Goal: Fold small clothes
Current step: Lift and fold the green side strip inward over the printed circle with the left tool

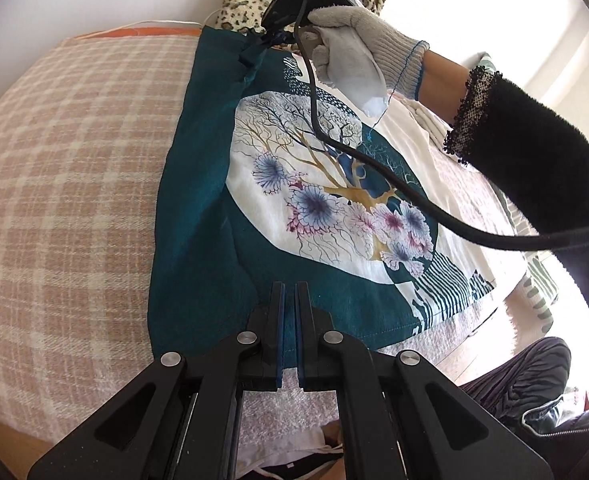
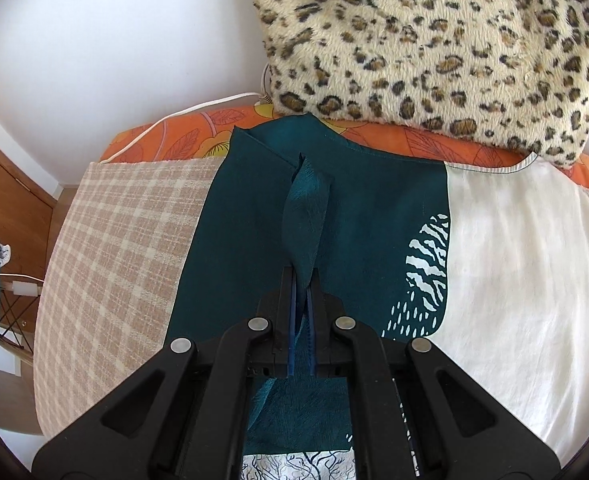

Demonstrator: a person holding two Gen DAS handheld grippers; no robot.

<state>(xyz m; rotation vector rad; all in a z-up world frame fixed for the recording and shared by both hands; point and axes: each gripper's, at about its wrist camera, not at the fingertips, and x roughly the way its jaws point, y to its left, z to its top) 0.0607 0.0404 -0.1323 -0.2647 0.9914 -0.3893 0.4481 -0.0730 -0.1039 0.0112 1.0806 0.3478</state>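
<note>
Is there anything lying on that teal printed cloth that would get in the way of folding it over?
Nothing lies on the teal cloth itself. Both grippers already pinch its edges: the left gripper at the near hem, the right gripper at the far corner. Only the black cable hangs above the print, and the leopard cushion sits just beyond the far edge.

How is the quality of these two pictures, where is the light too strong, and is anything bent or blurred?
Left wrist view: the window side at right is blown out white behind the gloved hand; the plaid blanket bulges from fisheye distortion; the teal printed garment is sharp. Right wrist view: even light, no glare; the leopard-print pillow and the teal fold in the right gripper are crisp; dark corners.
</note>
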